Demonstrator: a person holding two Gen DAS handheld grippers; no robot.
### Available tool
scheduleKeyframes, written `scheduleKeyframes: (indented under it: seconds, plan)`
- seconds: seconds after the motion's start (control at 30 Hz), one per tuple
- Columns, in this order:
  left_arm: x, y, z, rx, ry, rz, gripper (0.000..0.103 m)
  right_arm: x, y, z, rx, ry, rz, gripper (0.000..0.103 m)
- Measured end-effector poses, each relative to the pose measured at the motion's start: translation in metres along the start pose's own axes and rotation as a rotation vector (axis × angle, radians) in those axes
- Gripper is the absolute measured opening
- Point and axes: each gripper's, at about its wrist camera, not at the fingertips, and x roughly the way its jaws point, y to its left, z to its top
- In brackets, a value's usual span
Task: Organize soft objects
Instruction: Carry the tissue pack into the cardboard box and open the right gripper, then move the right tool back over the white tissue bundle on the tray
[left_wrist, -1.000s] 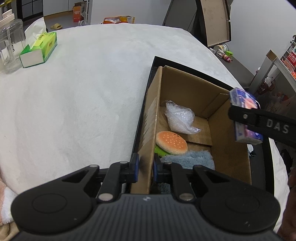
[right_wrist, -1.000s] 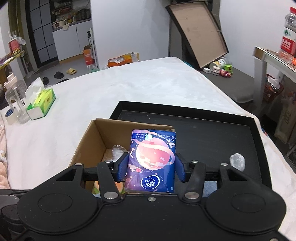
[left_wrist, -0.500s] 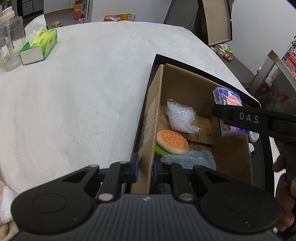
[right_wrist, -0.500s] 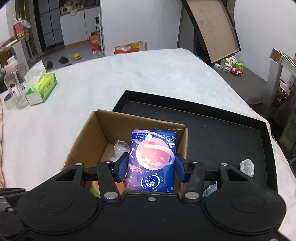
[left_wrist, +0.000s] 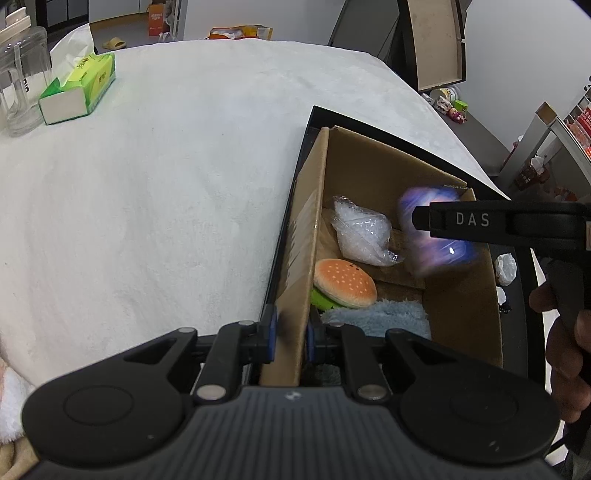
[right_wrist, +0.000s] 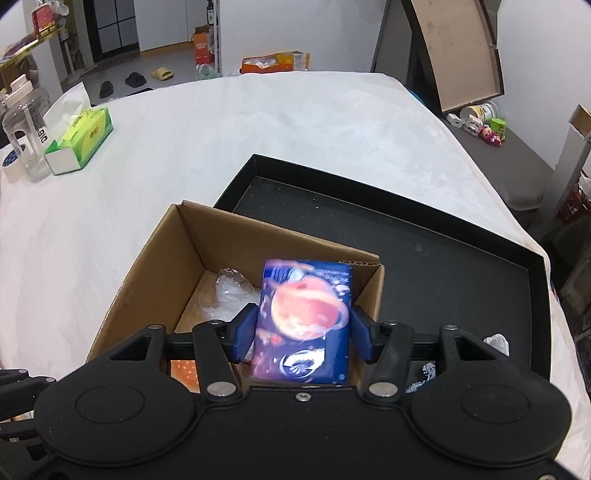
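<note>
A brown cardboard box (left_wrist: 454, 295) stands in a black tray (right_wrist: 424, 236) on the white table. Inside lie a burger plush (left_wrist: 345, 282), a clear bubble-wrap bag (left_wrist: 360, 234) and a blue fluffy cloth (left_wrist: 376, 317). My left gripper (left_wrist: 289, 338) is shut on the box's near left wall (left_wrist: 295, 280). My right gripper (right_wrist: 302, 334) is open over the box, and the blue tissue pack (right_wrist: 304, 319) sits blurred between its pads without clear contact. The pack also shows blurred in the left wrist view (left_wrist: 434, 230), over the box's right side.
A green tissue box (left_wrist: 79, 90) and a clear jug (left_wrist: 22, 79) stand at the table's far left. Small crumpled plastic bits (left_wrist: 505, 264) lie in the tray right of the box. A wooden panel (right_wrist: 454, 51) leans beyond the table.
My right gripper moved over the box and lower, and its jaws spread from the tissue pack, which is now motion-blurred. My left gripper kept its hold on the box wall.
</note>
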Motion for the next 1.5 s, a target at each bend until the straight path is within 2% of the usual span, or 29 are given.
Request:
scheduleKeyframes:
  seconds: [0.27, 0.5, 0.7, 0.87, 0.97, 1.27, 1.4, 1.5]
  plan:
    - [0.0, -0.001, 0.0, -0.004, 0.004, 0.004, 0.015, -0.018, 0.002, -0.003, -0.026, -0.033, 0.0, 0.065]
    - [-0.003, -0.008, -0.001, 0.011, -0.001, 0.033, 0.015, -0.031, -0.008, -0.008, -0.009, -0.051, 0.026, 0.07]
    - [-0.008, -0.019, 0.002, 0.044, -0.009, 0.062, 0.02, -0.044, -0.019, -0.013, -0.01, -0.073, 0.048, 0.079]
    - [-0.014, -0.029, 0.004, 0.061, -0.025, 0.085, 0.044, -0.054, -0.037, -0.016, 0.004, -0.103, 0.063, 0.087]
    - [-0.017, -0.036, 0.005, 0.081, -0.04, 0.108, 0.052, -0.055, -0.05, -0.019, 0.02, -0.113, 0.073, 0.088]
    - [-0.014, -0.05, 0.008, 0.093, -0.045, 0.149, 0.071, -0.047, -0.095, -0.031, 0.072, -0.135, 0.057, 0.09]
    - [-0.012, -0.058, 0.009, 0.108, -0.039, 0.177, 0.072, -0.04, -0.113, -0.039, 0.108, -0.147, 0.064, 0.09]
    - [-0.009, -0.064, 0.01, 0.118, -0.031, 0.19, 0.074, -0.034, -0.128, -0.047, 0.152, -0.158, 0.075, 0.094]
